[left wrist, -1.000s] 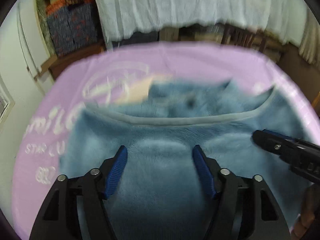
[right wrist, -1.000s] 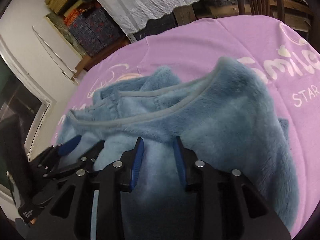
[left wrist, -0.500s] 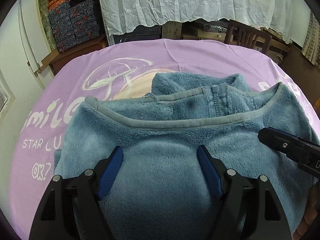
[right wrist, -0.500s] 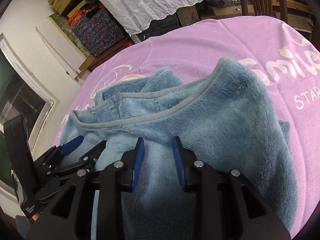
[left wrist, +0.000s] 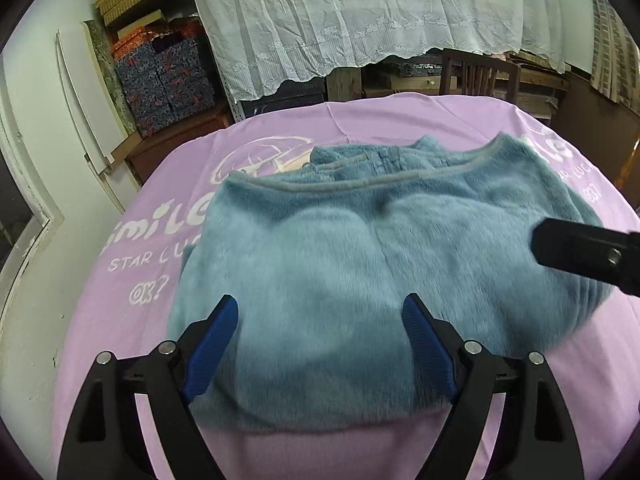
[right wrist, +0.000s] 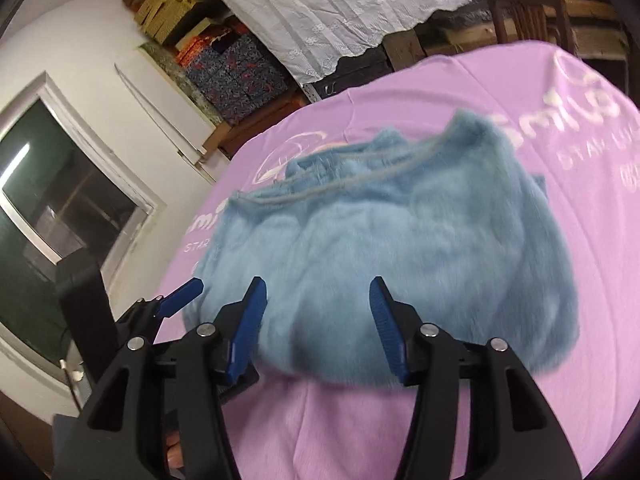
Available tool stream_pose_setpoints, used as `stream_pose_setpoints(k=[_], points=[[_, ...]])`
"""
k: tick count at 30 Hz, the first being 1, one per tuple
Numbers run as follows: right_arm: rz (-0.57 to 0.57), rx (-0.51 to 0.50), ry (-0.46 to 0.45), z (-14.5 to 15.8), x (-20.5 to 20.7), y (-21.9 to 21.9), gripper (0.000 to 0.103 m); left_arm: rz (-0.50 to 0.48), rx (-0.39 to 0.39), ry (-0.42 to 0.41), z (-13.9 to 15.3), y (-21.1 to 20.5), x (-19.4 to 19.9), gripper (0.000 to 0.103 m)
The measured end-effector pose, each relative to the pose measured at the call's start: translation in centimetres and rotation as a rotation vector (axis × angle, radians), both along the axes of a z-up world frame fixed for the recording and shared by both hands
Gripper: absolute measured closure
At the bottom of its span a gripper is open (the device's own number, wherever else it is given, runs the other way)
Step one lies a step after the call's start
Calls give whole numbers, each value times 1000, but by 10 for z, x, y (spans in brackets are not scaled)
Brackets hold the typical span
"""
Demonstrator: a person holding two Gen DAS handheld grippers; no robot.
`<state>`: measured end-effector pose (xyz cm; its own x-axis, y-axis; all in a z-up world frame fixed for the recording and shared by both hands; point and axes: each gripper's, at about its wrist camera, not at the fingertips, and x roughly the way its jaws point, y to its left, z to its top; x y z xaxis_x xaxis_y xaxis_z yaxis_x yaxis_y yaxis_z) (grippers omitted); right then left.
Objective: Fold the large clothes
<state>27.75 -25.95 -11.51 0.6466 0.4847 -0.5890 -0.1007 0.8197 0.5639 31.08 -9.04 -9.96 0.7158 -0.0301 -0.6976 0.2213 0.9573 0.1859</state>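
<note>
A fluffy blue fleece garment lies folded in a thick bundle on the purple tablecloth, its grey-trimmed hem on the far side. My left gripper hovers open over the bundle's near edge and holds nothing. The right gripper's black body reaches in from the right over the fleece. In the right wrist view the same garment sits just beyond my right gripper, which is open and empty. The left gripper's blue fingertip shows at the lower left of that view.
Past the table's far edge stand a white lace curtain and a wooden chair. Patterned storage boxes are stacked at the back left. White boards lean on the wall, and a dark window is on the left.
My right gripper went from nearly shut on the fleece to wide open, letting it go. Both grippers drew back toward the near edge, and the garment now lies flatter.
</note>
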Motion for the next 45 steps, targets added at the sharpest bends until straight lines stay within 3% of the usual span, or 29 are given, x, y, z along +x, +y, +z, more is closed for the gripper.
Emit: stream_pose_setpoints(k=[3, 6, 11, 14, 19, 29, 41, 45], points=[[-69, 52, 65, -17, -6, -25, 50, 17, 6, 0, -3, 5, -1, 13], [-101, 207, 119, -36, -7, -57, 56, 39, 4, 31, -13, 13, 8, 3], [-159, 353, 147, -48, -12, -90, 60, 39, -13, 50, -14, 18, 10, 3], [-177, 352, 147, -47, -15, -92, 61, 44, 10, 29, -10, 15, 6, 3], [-255, 247, 112, -33, -26, -99, 60, 48, 28, -23, 1, 11, -4, 3], [-276, 203, 58, -17, -49, -98, 42, 34, 19, -100, 20, 3, -21, 3], [-211, 239, 70, -17, -63, -88, 38, 10, 21, -81, 12, -6, -20, 3], [-213, 246, 80, -20, -64, -89, 37, 27, 32, -21, -5, -5, -7, 3]])
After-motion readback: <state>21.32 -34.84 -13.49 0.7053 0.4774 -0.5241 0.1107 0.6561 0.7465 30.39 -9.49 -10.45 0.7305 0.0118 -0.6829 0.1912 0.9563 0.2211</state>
